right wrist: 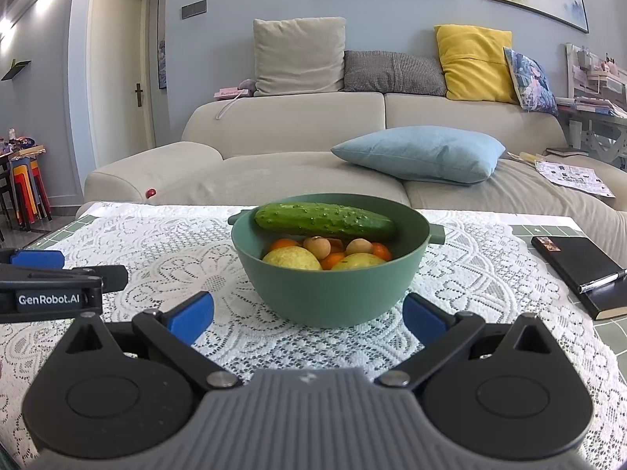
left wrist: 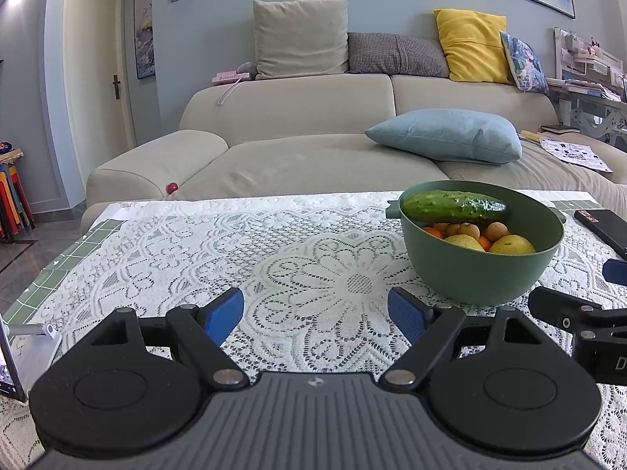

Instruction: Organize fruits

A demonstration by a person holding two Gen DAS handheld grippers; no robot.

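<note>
A green bowl [right wrist: 333, 293] stands on the lace-covered table, straight ahead of my right gripper [right wrist: 307, 315]. A cucumber [right wrist: 323, 219] lies across its rim, over yellow pears [right wrist: 292, 259], small oranges and round brown fruits. My right gripper is open and empty, its blue pads either side of the bowl's base. My left gripper [left wrist: 315, 313] is open and empty over the lace, with the bowl [left wrist: 482, 270] and cucumber [left wrist: 454, 205] to its right. Each gripper shows at the edge of the other's view.
A black notebook [right wrist: 580, 270] with a pen lies on the table to the right. A beige sofa [right wrist: 294, 149] with cushions stands behind the table. A small red ball [left wrist: 171, 187] rests on the sofa's front. A screen stands at the near left [left wrist: 8, 364].
</note>
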